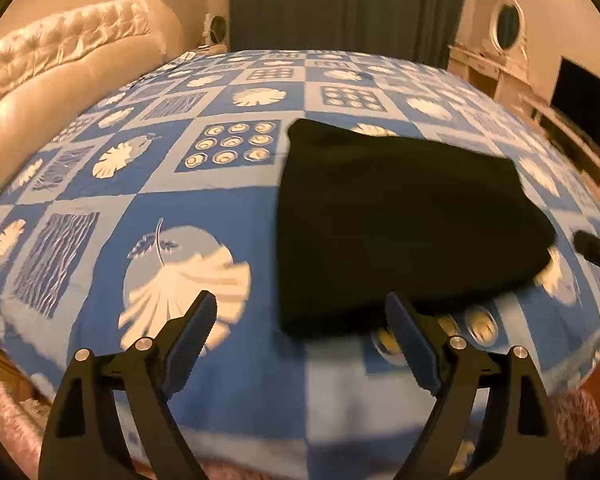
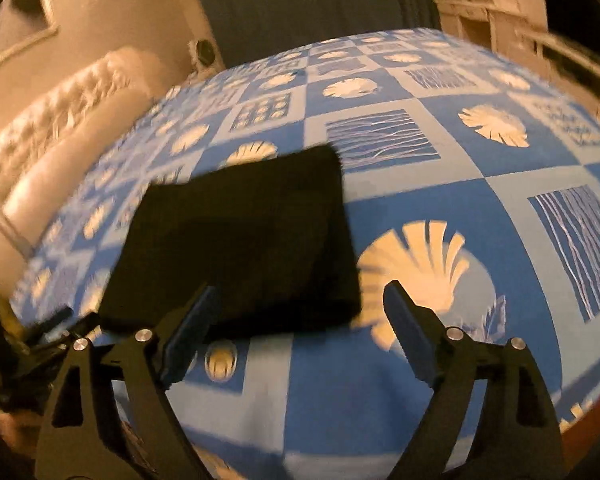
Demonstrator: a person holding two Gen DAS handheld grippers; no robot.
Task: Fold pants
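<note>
Place: a bedroom in a home.
Bed (image 1: 228, 208): fills most of both views, spread with a blue and pale-blue checked cover printed with cream shells, wave panels and dot grids.
Headboard (image 1: 72, 52): cream, button-tufted and padded, at 10 o'clock in both views.
Curtain (image 1: 348, 4): dark, pleated, hanging behind the bed at 12 o'clock.
Dresser (image 1: 488, 68): cream, carved, with an oval mirror (image 1: 508, 24) above it, at 2 o'clock in the left view.
Screen (image 1: 588, 96): flat and black, on a low unit at 3 o'clock.
Rug (image 1: 16, 424): pink, fluffy, at the bed's foot, 8 o'clock.
Light: warm, yellowish, indoor.
</note>
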